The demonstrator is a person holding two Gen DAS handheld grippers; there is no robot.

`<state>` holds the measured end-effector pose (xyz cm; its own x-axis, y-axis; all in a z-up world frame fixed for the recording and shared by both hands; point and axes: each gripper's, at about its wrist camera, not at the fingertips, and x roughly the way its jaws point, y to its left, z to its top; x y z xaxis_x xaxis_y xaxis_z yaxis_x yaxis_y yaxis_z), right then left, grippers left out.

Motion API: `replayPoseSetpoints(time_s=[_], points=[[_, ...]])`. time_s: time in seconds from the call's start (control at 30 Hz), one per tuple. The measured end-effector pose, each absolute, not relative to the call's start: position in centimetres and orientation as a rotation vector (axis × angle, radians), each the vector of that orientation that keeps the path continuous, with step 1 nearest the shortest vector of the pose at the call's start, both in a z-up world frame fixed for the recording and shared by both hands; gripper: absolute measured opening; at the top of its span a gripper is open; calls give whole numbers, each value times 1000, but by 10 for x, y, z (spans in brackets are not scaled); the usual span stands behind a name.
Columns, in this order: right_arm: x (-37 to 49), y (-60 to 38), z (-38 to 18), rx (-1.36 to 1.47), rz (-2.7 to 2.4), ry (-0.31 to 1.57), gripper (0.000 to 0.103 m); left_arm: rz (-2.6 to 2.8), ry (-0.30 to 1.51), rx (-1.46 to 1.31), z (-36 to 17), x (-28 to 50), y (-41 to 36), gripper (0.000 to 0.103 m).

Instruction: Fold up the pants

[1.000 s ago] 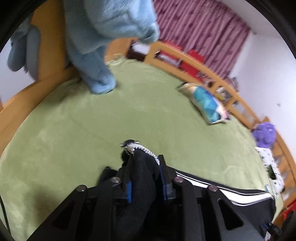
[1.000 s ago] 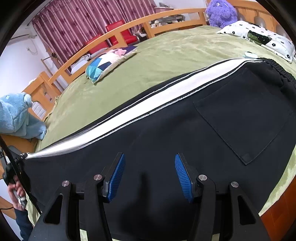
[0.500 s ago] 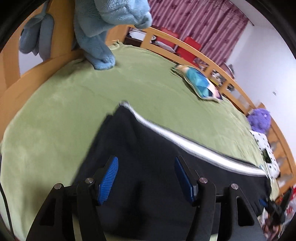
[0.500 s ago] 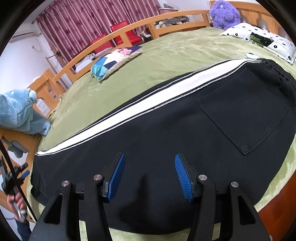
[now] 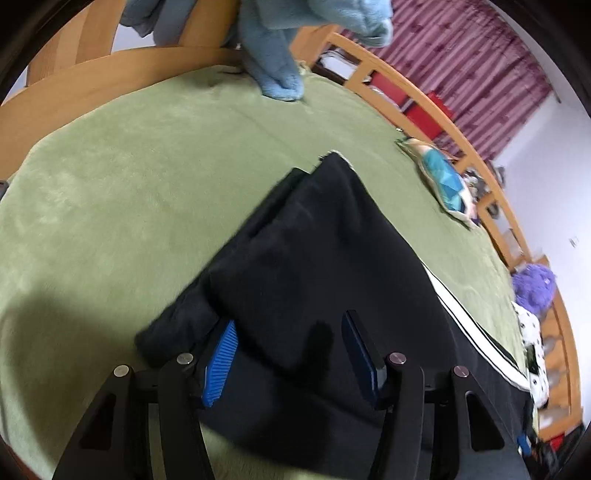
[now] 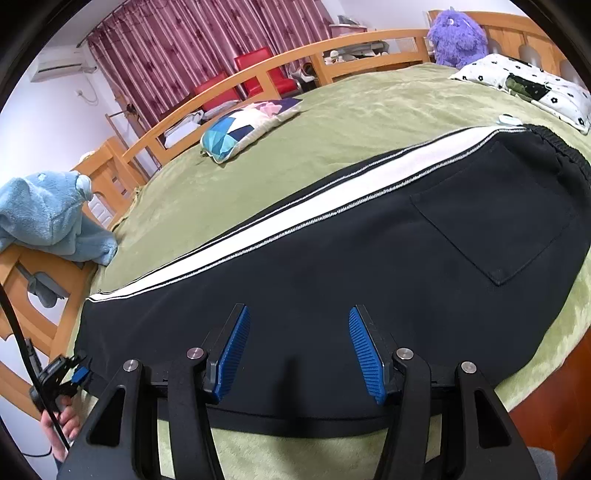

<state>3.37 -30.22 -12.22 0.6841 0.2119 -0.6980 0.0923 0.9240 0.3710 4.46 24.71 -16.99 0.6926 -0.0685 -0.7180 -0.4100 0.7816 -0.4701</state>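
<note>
Black pants (image 6: 332,258) with a white side stripe (image 6: 295,218) lie flat along the near edge of a bed covered by a green blanket (image 6: 332,122); the elastic waistband sits at the right end and a patch pocket (image 6: 495,229) faces up. Left gripper (image 5: 291,354): jaws closing but with a clear gap between the blue pads, hanging over the leg end of the pants, where the two layers lie slightly offset; no cloth is pinched. Right gripper (image 6: 299,350): jaws spread and empty, above the middle of the pants. Background: patchwork cushion (image 6: 251,125), light-blue plush garment (image 6: 48,221) draped on the wooden bed frame (image 6: 258,74), purple plush toy (image 6: 458,33), floral pillow (image 6: 524,85)
</note>
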Motion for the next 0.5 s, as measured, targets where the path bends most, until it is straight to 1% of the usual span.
replayPoseSetpoints(time_s=[0.03,0.07,0.1,0.13,0.17,0.23,0.3,0.37,0.43,0.47,0.5], points=[[33,-303,-123,399,69,823,55,226,793,-654,-169,47,246,47],[32,-302,-124,401,68,825,55,255,799,-644,-168,50,245,24],[31,-301,-123,395,67,824,55,245,807,-642,-167,53,245,9],[30,-301,-122,389,63,818,55,217,810,-652,-165,52,247,5],[29,-301,-120,385,59,811,55,210,790,-670,-159,44,251,4],[24,-303,-117,380,54,795,55,203,692,-685,-134,21,258,4],[19,-308,-116,386,48,783,55,159,666,-709,-116,1,266,4],[16,-314,-119,407,43,778,55,153,688,-730,-116,-9,271,4],[14,-318,-124,426,45,788,55,191,718,-681,-124,-11,266,5],[13,-320,-127,431,48,794,55,213,739,-670,-131,-11,264,5],[11,-320,-129,429,56,796,55,229,768,-667,-140,-9,263,9]])
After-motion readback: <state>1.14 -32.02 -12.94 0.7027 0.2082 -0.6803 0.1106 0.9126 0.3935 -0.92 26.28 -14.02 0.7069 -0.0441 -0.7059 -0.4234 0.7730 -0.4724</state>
